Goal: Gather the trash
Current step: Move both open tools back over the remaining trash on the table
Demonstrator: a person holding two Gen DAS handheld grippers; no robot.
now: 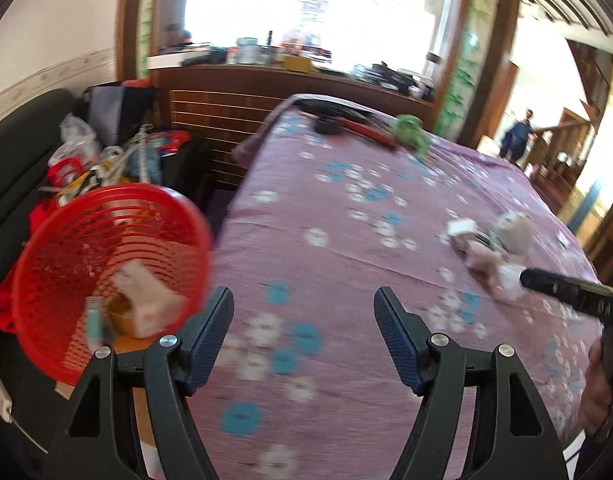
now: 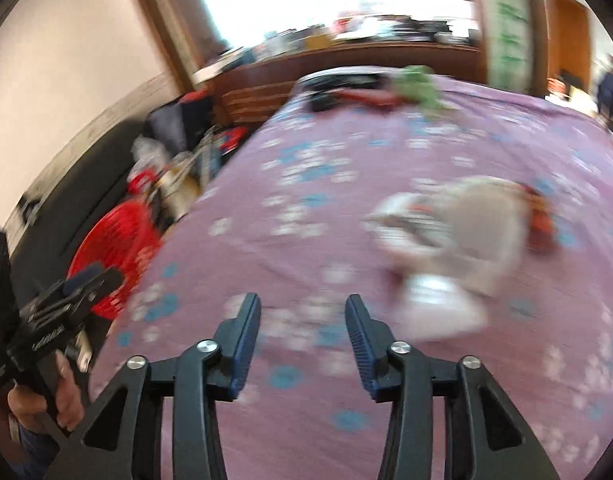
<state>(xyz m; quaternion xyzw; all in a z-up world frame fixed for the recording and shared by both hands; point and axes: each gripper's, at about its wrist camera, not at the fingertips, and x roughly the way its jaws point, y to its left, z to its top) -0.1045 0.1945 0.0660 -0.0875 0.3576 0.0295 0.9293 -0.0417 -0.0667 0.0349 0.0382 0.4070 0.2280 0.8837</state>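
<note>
A red mesh basket (image 1: 106, 264) stands left of the bed and holds crumpled paper and wrappers (image 1: 146, 300); in the right wrist view the basket (image 2: 110, 248) shows at the left, blurred. A pile of white tissue and wrapper trash (image 1: 490, 248) lies on the purple flowered bedspread (image 1: 326, 220); the same trash pile (image 2: 454, 240) is ahead and right of my right gripper. My left gripper (image 1: 302, 300) is open over the bed's left edge with nothing between its fingers. My right gripper (image 2: 302, 308) is open and holds nothing. The right gripper's tip (image 1: 562, 288) reaches beside the pile.
A green soft toy (image 1: 410, 128) and dark and red items (image 1: 346, 126) lie at the bed's far end. Bags and clutter (image 1: 106, 160) are heaped beside a dark sofa (image 1: 10, 152). A wooden ledge (image 1: 290, 76) runs under the window. A person (image 1: 518, 136) stands in the far doorway.
</note>
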